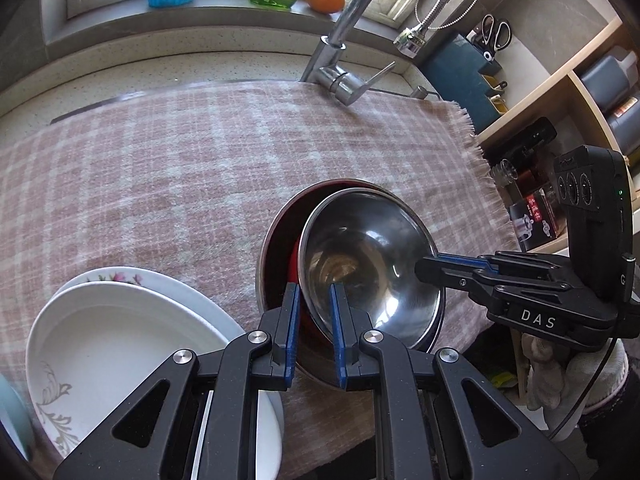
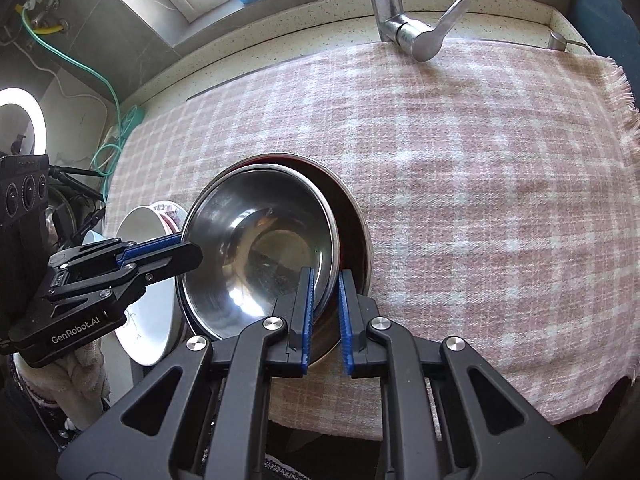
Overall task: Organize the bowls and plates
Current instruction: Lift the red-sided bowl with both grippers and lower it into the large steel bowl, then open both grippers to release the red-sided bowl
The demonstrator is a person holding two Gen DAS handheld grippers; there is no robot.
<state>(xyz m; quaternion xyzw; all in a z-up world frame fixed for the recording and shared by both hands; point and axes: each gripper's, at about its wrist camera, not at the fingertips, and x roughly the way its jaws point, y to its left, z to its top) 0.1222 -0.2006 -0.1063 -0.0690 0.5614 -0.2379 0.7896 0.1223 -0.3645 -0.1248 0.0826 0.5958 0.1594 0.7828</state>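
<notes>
Black gripper arms with blue pads fill the foreground of both wrist views. From the left wrist view, the left gripper (image 1: 314,300) straddles the near rim of the steel bowl (image 1: 368,248), one pad outside and one inside, and is clamped on that rim. From the right wrist view, the right gripper (image 2: 325,288) is clamped on the opposite rim of the same steel bowl (image 2: 256,240) in the same manner. Two grips on opposing edges keep the bowl level and prevent it from swinging, which suits a wide, slippery vessel. The steel bowl sits tilted inside a larger dark bowl (image 1: 280,232) with a red interior, so the step in hand appears to be nesting one bowl in the other. Both bowls rest on the pink checked cloth (image 1: 180,160). Just left of the steel bowl, white plates (image 1: 120,344) are stacked, the lower one with a floral rim. Behind the steel bowl stands the tap (image 1: 344,80). Releasing before the bowl settles flat could let it slide against the dark bowl's wall.
</notes>
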